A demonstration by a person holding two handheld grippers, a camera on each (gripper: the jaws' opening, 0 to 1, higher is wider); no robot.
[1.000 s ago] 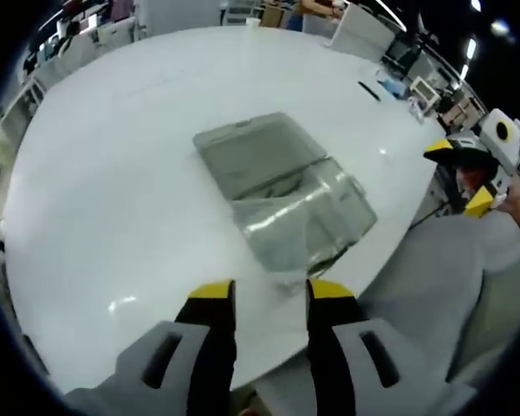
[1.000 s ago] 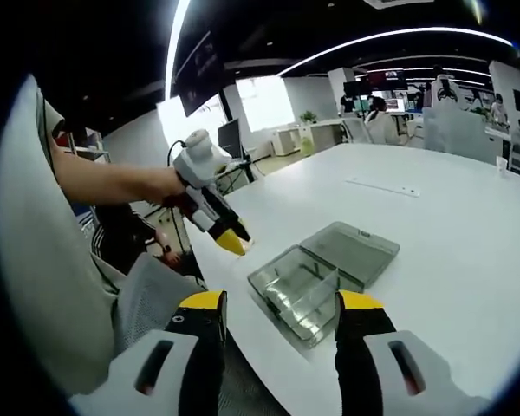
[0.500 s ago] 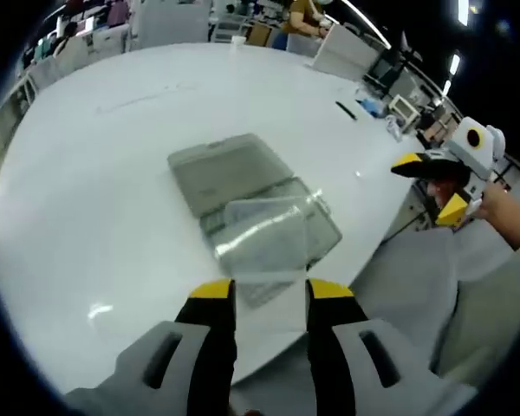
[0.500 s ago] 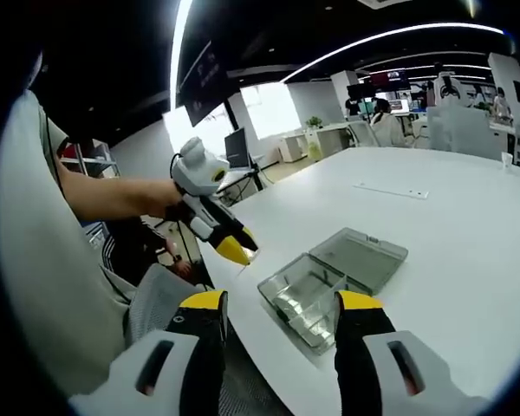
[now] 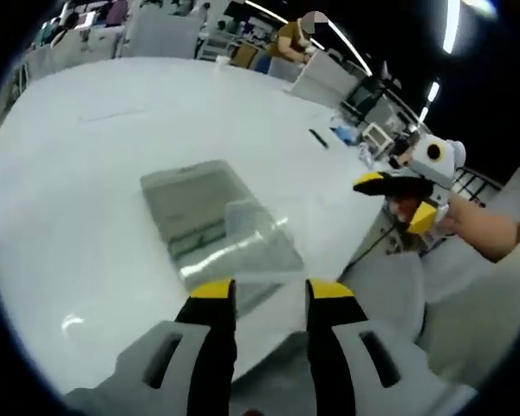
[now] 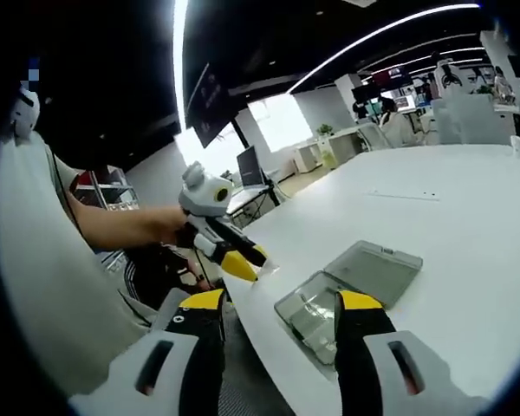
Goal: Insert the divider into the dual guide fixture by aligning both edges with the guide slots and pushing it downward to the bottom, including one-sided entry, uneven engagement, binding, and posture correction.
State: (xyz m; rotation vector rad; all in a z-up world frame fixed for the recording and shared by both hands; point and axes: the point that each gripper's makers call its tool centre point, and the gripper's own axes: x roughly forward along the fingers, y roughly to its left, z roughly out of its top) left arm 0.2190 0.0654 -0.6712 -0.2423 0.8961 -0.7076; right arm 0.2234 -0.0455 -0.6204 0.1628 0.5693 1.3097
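Observation:
A clear plastic case [image 5: 191, 204] lies open on the white table [image 5: 78, 173], lid flat beside its tray. In the left gripper view my left gripper [image 5: 270, 290] is shut on a clear divider sheet [image 5: 258, 238], held above the near end of the case. My right gripper [image 5: 400, 199] hovers open off the table's edge to the right, in a person's hand. The right gripper view shows my right gripper [image 6: 282, 301] open with nothing between its fingers, well above the case [image 6: 351, 286]. There the left gripper [image 6: 245, 260] hangs left of the case, over the table's edge.
A person's grey trouser legs [image 5: 416, 295] fill the space off the table's near edge. A long thin strip [image 6: 403, 196] lies further out on the table [image 6: 468, 225]. Small items [image 5: 338, 137] sit at its far right rim. Desks, chairs and people stand beyond.
Both grippers have risen, so the case looks smaller and lower in both views. The left gripper still holds the divider; the right gripper has drawn nearer in the left gripper view.

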